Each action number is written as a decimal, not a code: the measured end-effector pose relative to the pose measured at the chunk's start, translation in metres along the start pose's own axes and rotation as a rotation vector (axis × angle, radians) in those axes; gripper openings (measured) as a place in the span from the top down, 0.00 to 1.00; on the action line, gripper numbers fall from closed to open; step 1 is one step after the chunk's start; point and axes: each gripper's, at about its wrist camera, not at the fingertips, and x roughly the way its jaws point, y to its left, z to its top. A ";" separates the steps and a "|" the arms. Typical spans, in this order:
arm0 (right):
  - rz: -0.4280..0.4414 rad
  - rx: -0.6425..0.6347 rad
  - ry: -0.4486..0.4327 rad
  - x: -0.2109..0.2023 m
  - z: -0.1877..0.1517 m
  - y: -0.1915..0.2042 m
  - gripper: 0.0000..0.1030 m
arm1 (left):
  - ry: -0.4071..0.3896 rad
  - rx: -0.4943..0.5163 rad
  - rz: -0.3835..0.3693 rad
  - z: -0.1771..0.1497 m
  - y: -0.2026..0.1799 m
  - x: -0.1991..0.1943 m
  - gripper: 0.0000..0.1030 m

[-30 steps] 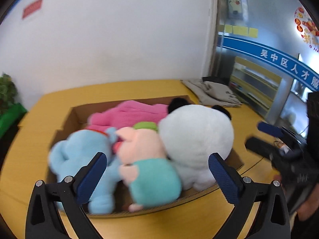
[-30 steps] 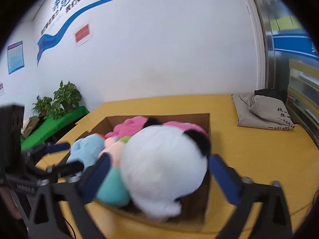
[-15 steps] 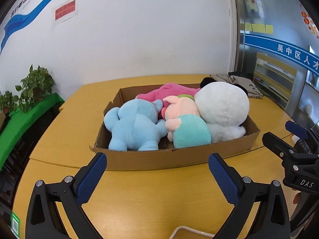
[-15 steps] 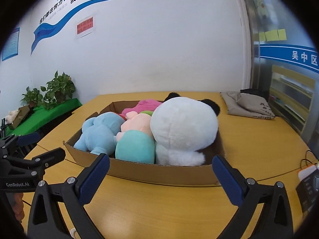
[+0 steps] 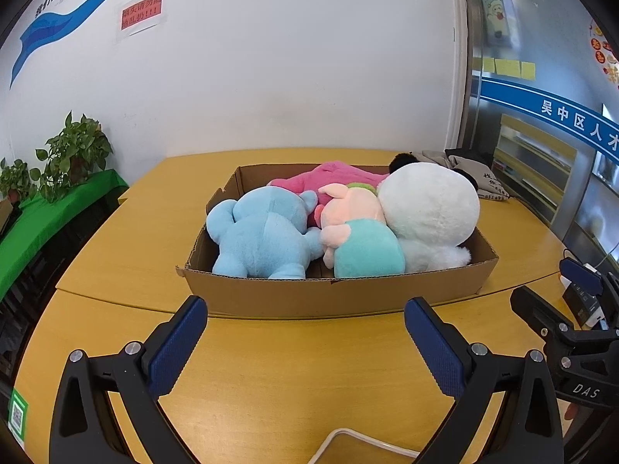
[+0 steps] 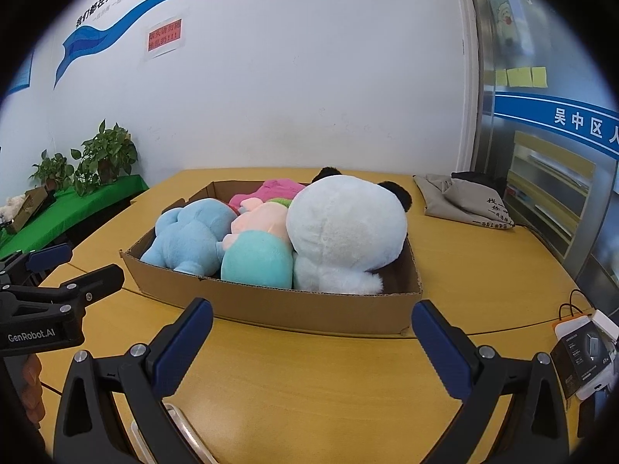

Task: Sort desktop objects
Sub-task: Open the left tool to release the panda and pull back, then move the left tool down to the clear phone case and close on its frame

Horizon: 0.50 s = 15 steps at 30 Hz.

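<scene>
A shallow cardboard box (image 5: 332,294) (image 6: 309,309) stands mid-table with several plush toys in it: a blue one (image 5: 259,232) (image 6: 189,236), a pink-and-teal pig (image 5: 356,239) (image 6: 259,247), a white panda (image 5: 425,212) (image 6: 344,228) and a magenta one (image 5: 329,174) (image 6: 271,187) at the back. My left gripper (image 5: 305,336) hangs open just short of the box's near wall, holding nothing. Equally empty, my right gripper (image 6: 311,340) is open in front of the box, and also shows as the right gripper (image 5: 572,309) at the right edge of the left wrist view.
A grey cloth bag (image 6: 464,205) lies at the table's far right. A small dark boxed device (image 6: 584,355) and cables sit at the near right edge. Potted plants (image 6: 104,158) stand on a green-covered bench to the left. A white wall is behind.
Both grippers have pulled back from above the toys to in front of the box, and the whole box now shows. Both stayed open.
</scene>
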 end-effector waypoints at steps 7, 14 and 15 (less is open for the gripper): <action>0.001 -0.001 0.004 -0.004 -0.003 0.000 0.00 | 0.000 0.003 0.007 -0.002 -0.004 -0.002 0.00; -0.001 0.002 0.005 -0.007 -0.003 -0.001 0.00 | 0.005 -0.002 0.003 -0.003 -0.005 -0.002 0.00; 0.000 0.002 0.006 -0.007 -0.003 -0.001 0.00 | 0.008 0.000 0.003 -0.004 -0.006 -0.002 0.00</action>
